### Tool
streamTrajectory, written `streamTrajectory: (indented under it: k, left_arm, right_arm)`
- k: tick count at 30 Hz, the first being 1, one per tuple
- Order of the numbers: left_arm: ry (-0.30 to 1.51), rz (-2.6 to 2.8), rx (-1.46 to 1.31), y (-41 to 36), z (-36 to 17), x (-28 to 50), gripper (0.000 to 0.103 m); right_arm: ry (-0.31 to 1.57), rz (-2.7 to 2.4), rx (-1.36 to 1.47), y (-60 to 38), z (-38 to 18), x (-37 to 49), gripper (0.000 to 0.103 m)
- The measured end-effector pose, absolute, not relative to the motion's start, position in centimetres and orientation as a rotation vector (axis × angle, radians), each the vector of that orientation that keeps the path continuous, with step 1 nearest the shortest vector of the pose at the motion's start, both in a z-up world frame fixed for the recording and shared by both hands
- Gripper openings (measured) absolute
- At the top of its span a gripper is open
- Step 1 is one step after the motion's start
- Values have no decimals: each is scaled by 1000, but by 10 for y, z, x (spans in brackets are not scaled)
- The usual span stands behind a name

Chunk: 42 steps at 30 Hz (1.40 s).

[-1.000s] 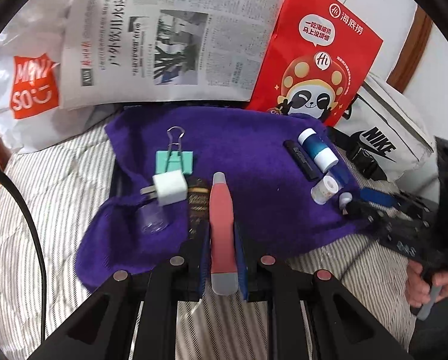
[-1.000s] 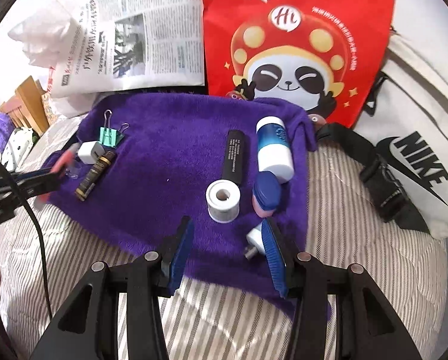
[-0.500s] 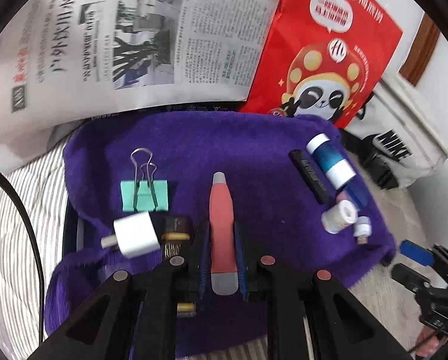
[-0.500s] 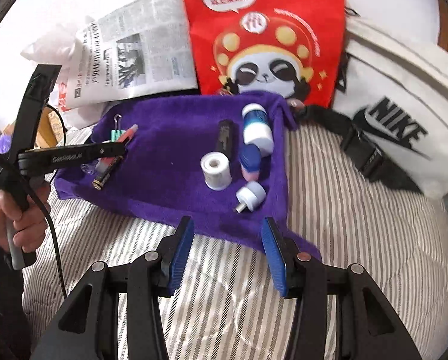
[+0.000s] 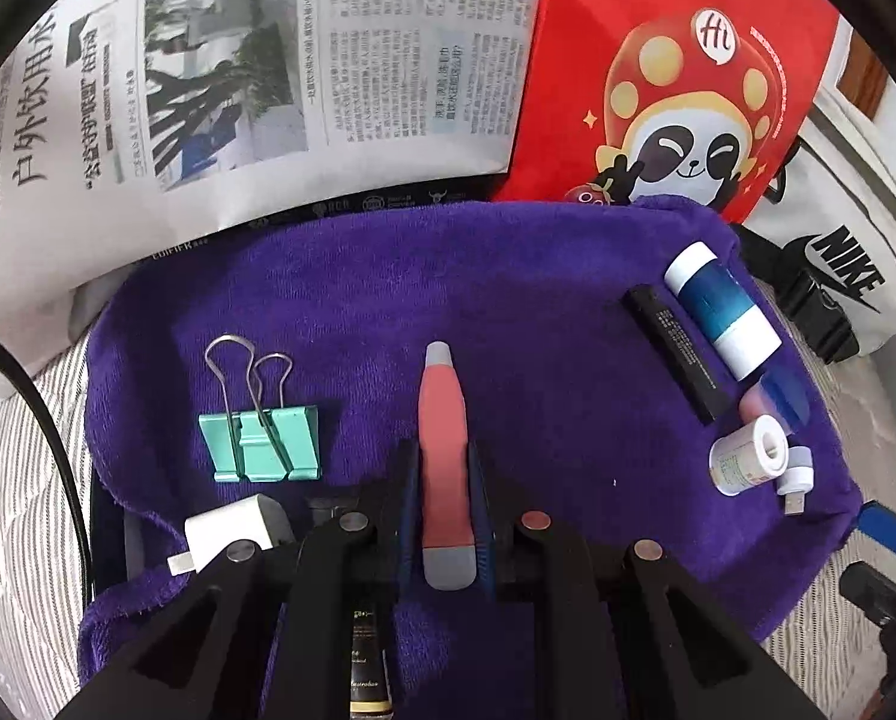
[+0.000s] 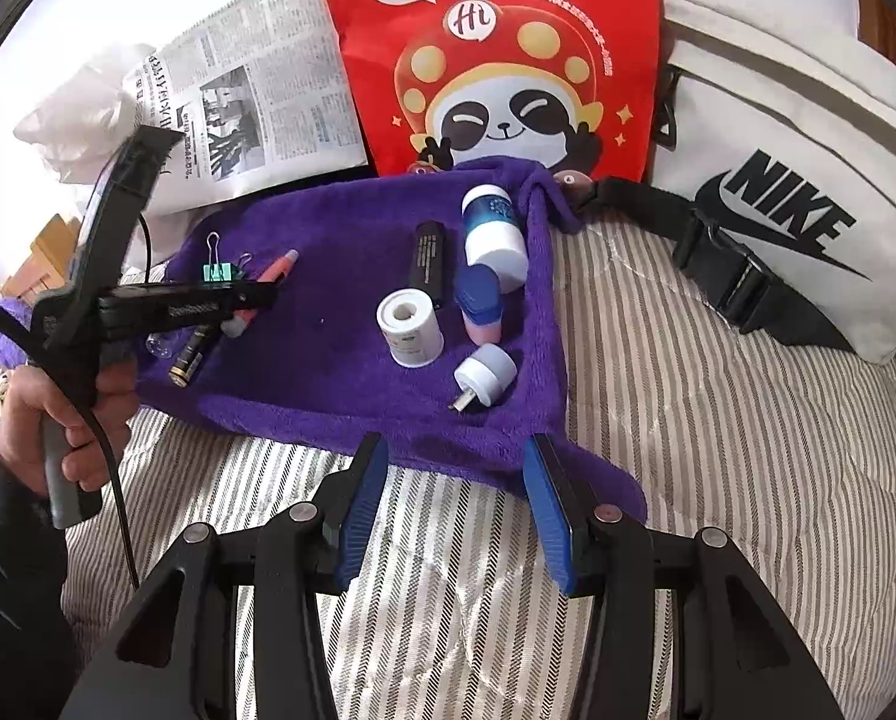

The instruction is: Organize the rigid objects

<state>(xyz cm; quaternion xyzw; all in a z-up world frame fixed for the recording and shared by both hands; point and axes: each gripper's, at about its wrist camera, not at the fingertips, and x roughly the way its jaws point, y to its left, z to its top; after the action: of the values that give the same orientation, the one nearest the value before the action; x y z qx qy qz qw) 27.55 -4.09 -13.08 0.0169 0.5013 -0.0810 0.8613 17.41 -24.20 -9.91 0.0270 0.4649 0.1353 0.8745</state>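
towel [image 5: 508, 300] w/ 1 binder clip [image 5: 261, 444], 1 charger [image 5: 231, 531], 2 tubes

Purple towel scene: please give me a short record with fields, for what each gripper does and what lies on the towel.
left gripper: shut on the coral-red pen-shaped tool with grey ends, over the towel
right gripper: open, holding nothing, at the near edge of the towel
surface: purple fleece towel on a striped bedcover
left group: mint-green binder clip, white plug adapter
right group: blue-and-white cylinder bottle, black flat stick, white tape roll, small white USB plug
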Motion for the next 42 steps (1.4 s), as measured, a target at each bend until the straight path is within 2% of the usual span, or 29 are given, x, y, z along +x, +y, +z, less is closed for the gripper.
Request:
streamTrajectory:
  k: [8,10,12,13,19,21,22,25,26,27,30,32,36,39,42]
  left_arm:
    - [1059,-189,37,-43,-132,275,19]
    - [1067,-215,19,-42,-131,274,27]
    - [1079,-250,33,-40,-129,268,43]
    - [1084,-249,62,-44,-129,265,46]
    - [1074,-233,164,-57,-125,245,51]
    - [1056,-211,189,-58,-119,239,65]
    - [1039,-198,206,-59,-115,234,67]
    - [1004,-187,221,-60,-101,221,72]
    - [996,-187,214,-58,-95,215,75]
    - [990,-185,208,-55,-90,211,78]
    - [970,-172,192,-46,-77,197,82]
    - [964,-169,174,-39,-70,187,86]
    - [976,-157,136,-27,-65,166,98]
    - [991,-140,117,-23,-61,151,98]
    - [985,-119,95,-20,-52,134,99]
  right_arm:
    - [957,280,49,-234,-97,190,47]
    - [968,281,48,-232,-101,196,47]
    - [971,297,64,-232,-104,200,47]
    - [976,305,73,-232,-106,202,47]
    - [983,295,54,-230,-109,203,48]
    - [983,289,41,-229,-107,199,49]
    - [982,286,35,-229,-105,196,49]
    - [984,283,31,-229,-97,187,63]
    - [985,277,30,-230,-95,185,72]
    - [981,274,28,-230,-91,181,77]
    - [963,281,32,-231,-81,167,80]
    - [952,272,36,-232,-74,157,88]
    - [921,234,26,-233,-58,138,95]
    - [907,218,20,-233,-48,127,103]
    - [911,210,19,-231,-38,115,103]
